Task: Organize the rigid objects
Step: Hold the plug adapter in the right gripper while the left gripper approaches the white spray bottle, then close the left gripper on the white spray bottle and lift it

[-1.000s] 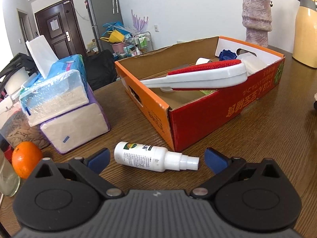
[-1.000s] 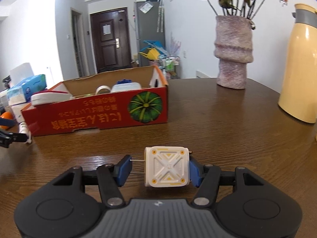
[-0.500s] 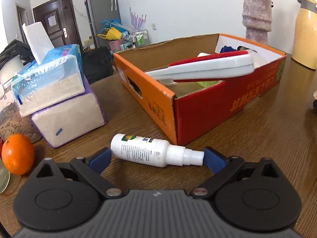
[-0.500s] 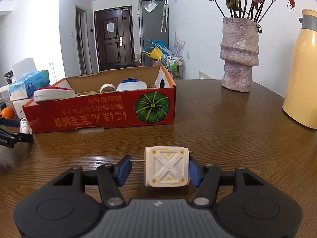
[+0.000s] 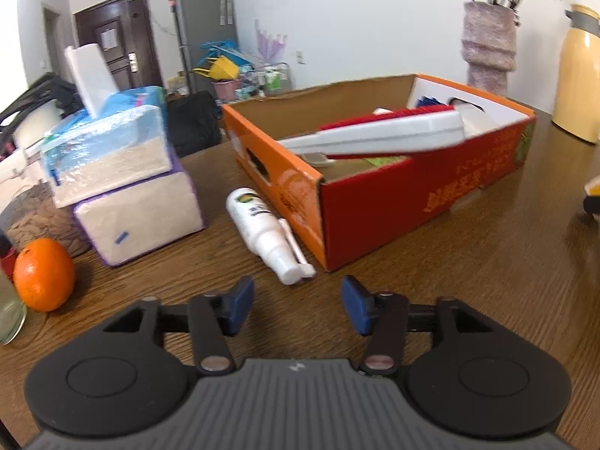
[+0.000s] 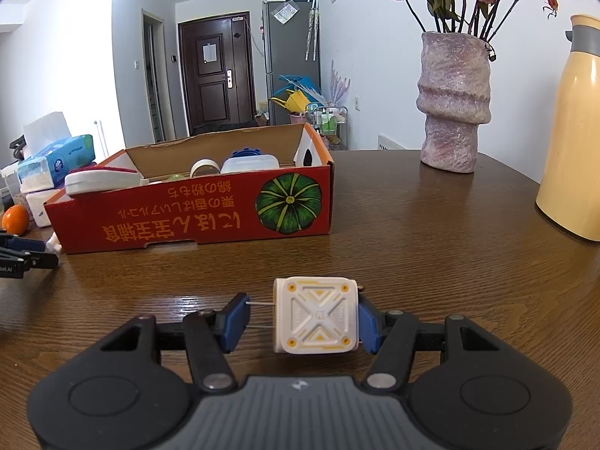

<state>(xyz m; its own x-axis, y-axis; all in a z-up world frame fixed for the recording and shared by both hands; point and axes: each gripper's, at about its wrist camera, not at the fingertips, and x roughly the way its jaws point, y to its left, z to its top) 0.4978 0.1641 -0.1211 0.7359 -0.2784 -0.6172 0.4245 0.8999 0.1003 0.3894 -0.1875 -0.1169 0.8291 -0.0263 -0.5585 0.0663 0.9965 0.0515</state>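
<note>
Bottle (image 5: 267,233) lies beside box (image 5: 371,210) edge, left tool (image 5: 296,305) spread.

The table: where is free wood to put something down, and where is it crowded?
Bare table lies between the cardboard box, the vase and the thermos. It is crowded left of the box, around the spray bottle, tissue packs and orange.

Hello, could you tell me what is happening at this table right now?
A person is sorting loose items into the cardboard box with two handheld claws. The right claw is shut on a white plug adapter, held above the table in front of the box. The left claw is open and empty, just short of a white spray bottle lying on the table beside the box.
</note>
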